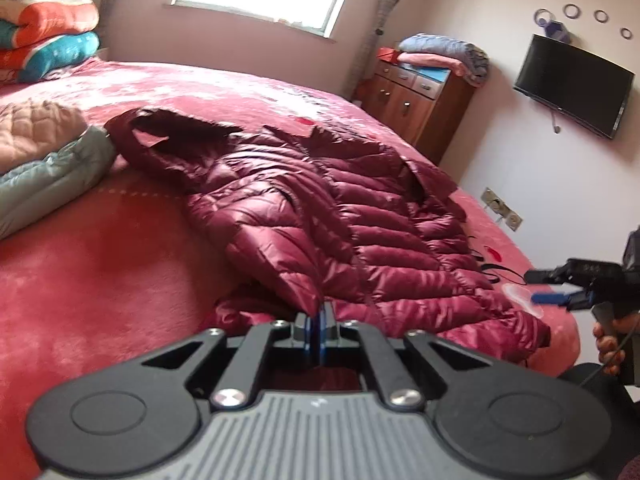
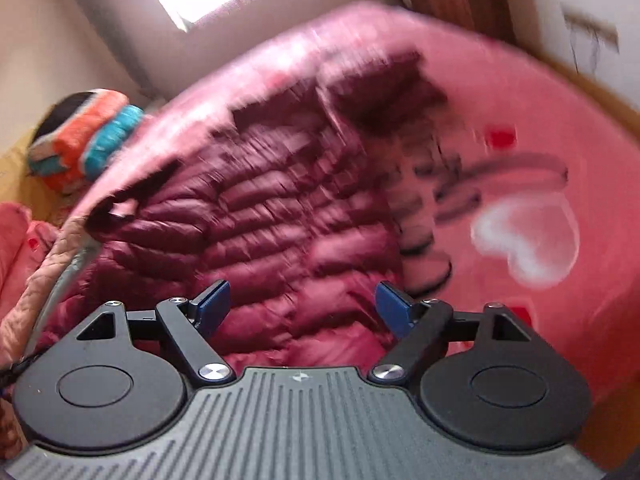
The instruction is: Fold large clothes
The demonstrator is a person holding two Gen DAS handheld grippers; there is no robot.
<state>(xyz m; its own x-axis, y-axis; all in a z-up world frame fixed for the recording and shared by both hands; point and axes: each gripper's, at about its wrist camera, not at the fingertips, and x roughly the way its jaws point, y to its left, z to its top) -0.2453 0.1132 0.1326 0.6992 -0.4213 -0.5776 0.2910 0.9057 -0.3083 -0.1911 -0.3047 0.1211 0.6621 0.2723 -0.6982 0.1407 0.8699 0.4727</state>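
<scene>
A maroon puffer jacket [image 1: 360,208] lies spread on the red bed cover [image 1: 100,272], hood toward the far left. My left gripper [image 1: 320,320] is shut, its blue pads pinching a fold of the jacket's near edge, which rises a little into them. In the left wrist view my right gripper [image 1: 538,287] hovers open by the jacket's right hem, held by a hand [image 1: 608,344]. The right wrist view is blurred: the right gripper [image 2: 304,306] stands wide open above the jacket [image 2: 260,208], with nothing between its blue pads [image 2: 214,304].
Teal and peach quilted garments [image 1: 48,168] lie at the jacket's left. Folded quilts [image 1: 44,32] are stacked at the bed's far left corner. A wooden dresser [image 1: 416,96] and a wall television [image 1: 572,84] stand beyond the bed's right side.
</scene>
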